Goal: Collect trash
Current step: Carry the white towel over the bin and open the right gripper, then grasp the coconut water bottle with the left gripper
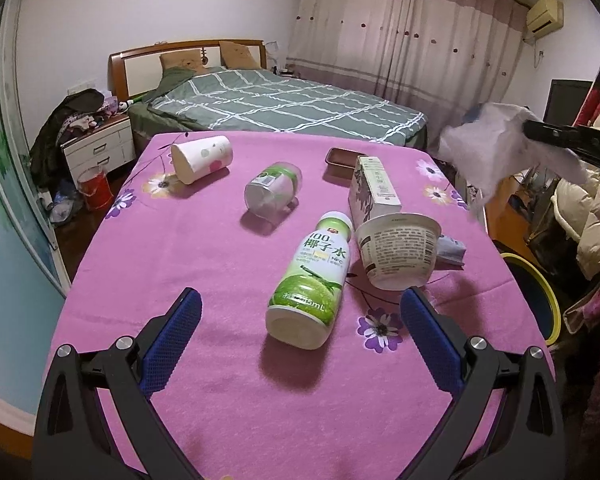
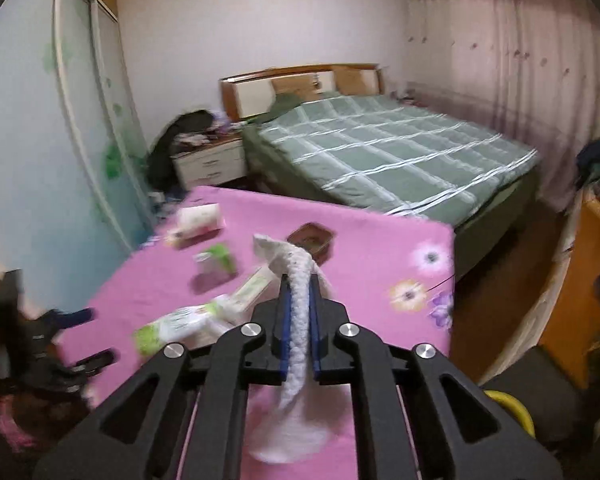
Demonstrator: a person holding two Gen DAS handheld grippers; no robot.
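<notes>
On the pink flowered tablecloth (image 1: 204,264) lie a green coconut-water bottle (image 1: 312,276), a white yogurt cup (image 1: 398,250) on its side, a carton (image 1: 374,188), a clear plastic cup (image 1: 272,192), a paper cup (image 1: 202,158) and a small brown tray (image 1: 340,160). My left gripper (image 1: 302,294) is open, hovering just before the bottle's base, with nothing between its pads. My right gripper (image 2: 299,280) is shut on a crumpled white tissue (image 2: 278,254), held above the table's right side. The left wrist view shows the same tissue (image 1: 496,148) raised at the far right.
A yellow-rimmed bin (image 1: 540,300) stands on the floor off the table's right edge; its rim (image 2: 512,408) shows under my right gripper. A green-quilted bed (image 1: 284,100) lies behind the table, a nightstand (image 1: 100,148) to its left. Clutter fills the right side.
</notes>
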